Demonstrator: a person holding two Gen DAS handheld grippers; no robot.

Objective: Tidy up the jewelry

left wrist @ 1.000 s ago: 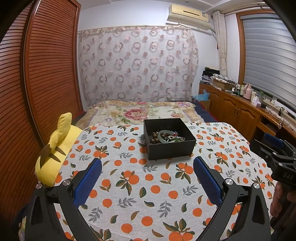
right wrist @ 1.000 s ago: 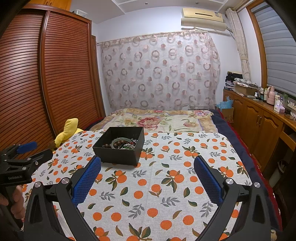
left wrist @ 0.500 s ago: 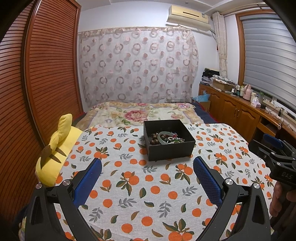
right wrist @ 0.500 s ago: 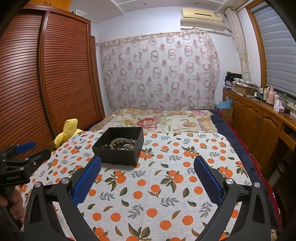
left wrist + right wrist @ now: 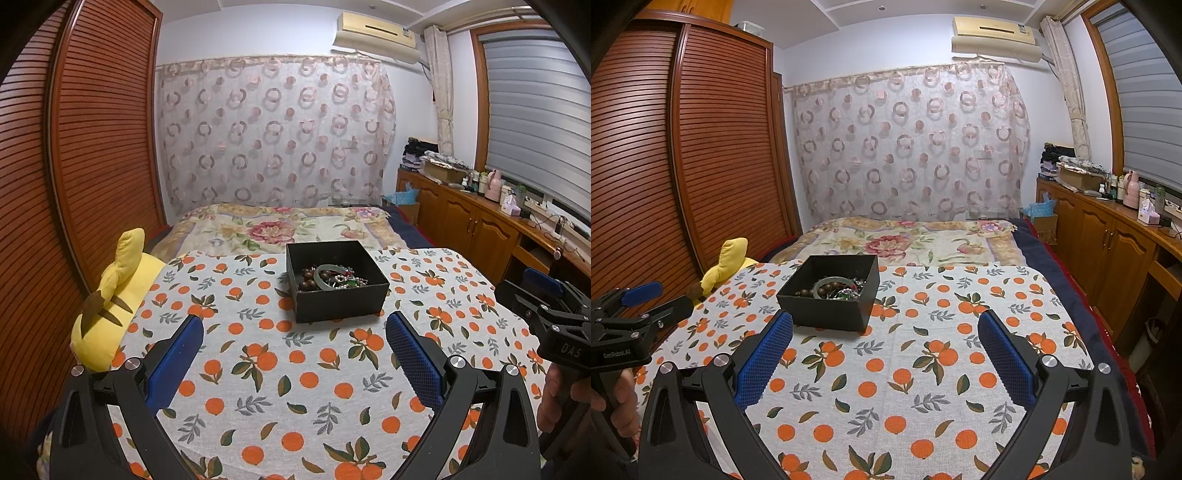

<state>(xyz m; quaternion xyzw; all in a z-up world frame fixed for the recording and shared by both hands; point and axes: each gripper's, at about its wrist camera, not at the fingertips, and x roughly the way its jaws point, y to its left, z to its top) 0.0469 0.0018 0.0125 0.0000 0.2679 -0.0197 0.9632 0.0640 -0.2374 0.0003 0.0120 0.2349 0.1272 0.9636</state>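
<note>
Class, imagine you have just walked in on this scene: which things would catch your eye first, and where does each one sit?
First the orange-print cloth spread over the surface, with a black box of tangled jewelry on its far left part. Next the yellow plush toy at the cloth's left edge. The left gripper and right gripper hang open, short of the box.

Black box [image 5: 827,301] of jewelry [image 5: 836,289] sat on orange-print cloth [image 5: 923,369], right gripper [image 5: 886,332] spread wide, left gripper [image 5: 646,299] at frame's edge.

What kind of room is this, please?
Most likely a home bedroom: a bed with a floral cover beyond the table, a louvred wooden wardrobe beside it, and a wall air conditioner.
</note>
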